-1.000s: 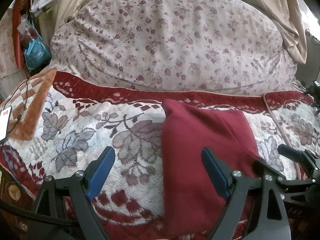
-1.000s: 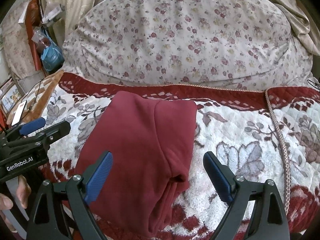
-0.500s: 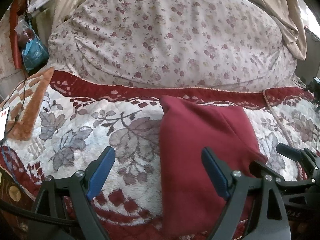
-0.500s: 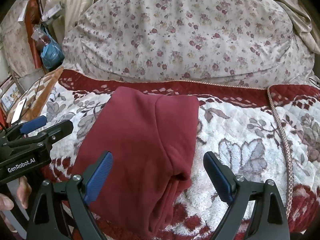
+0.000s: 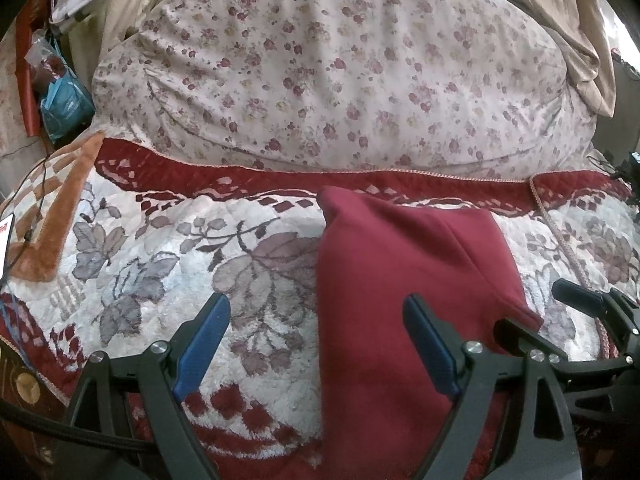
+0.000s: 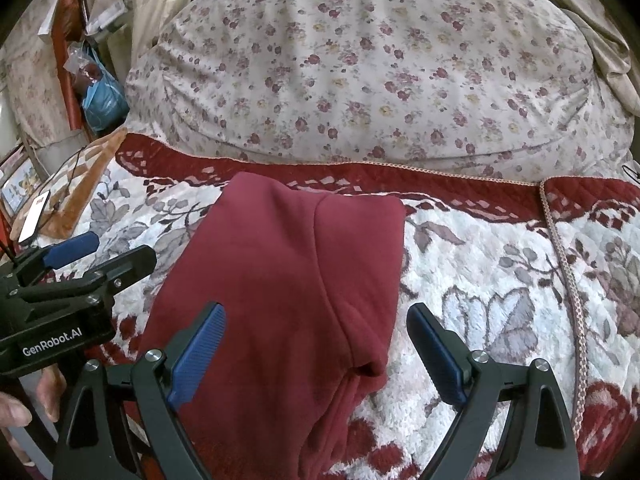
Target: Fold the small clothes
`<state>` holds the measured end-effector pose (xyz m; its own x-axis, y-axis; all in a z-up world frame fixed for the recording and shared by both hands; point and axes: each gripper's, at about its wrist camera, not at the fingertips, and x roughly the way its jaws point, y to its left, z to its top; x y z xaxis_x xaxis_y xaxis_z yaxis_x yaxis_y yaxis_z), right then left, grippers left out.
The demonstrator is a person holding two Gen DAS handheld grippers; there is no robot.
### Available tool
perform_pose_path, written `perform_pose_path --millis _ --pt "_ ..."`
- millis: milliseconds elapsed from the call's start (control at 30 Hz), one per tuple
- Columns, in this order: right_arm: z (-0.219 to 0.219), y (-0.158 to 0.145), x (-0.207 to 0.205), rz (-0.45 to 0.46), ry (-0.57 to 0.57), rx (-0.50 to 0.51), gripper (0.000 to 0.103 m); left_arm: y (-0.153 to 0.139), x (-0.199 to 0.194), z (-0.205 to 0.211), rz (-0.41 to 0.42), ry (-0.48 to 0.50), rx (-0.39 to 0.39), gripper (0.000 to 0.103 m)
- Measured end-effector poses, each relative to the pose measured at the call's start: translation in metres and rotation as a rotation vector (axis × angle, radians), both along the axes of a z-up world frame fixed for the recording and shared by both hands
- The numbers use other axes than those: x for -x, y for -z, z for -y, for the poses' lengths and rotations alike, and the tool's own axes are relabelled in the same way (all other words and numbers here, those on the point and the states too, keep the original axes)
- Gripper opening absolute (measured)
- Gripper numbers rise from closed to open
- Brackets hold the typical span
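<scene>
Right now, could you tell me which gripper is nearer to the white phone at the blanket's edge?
Left. The left gripper hovers beside the white phone; the right gripper sits farther off, over the folded maroon garment.

Each matte black plastic left gripper (image 5: 316, 344) and right gripper (image 6: 316, 354) is a forked frame with triangular cut-outs. Ribbed blue pads line the inner faces of the fingers (image 5: 204, 340), and round silver screws sit just behind them. A black cable runs behind the left frame. White "GenRobot.AI" lettering marks the left gripper's side, behind its fingers.
</scene>
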<state>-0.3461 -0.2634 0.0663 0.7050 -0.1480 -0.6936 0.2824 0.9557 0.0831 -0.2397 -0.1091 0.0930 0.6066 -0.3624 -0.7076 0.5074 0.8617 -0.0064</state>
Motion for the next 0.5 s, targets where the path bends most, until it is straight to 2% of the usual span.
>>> perform_pose_path --millis 500 --pt "0.0079 0.0101 -0.0078 -0.032 0.005 -0.016 0.095 0.0083 -0.0099 0.0037 -0.021 0.003 -0.013 0.087"
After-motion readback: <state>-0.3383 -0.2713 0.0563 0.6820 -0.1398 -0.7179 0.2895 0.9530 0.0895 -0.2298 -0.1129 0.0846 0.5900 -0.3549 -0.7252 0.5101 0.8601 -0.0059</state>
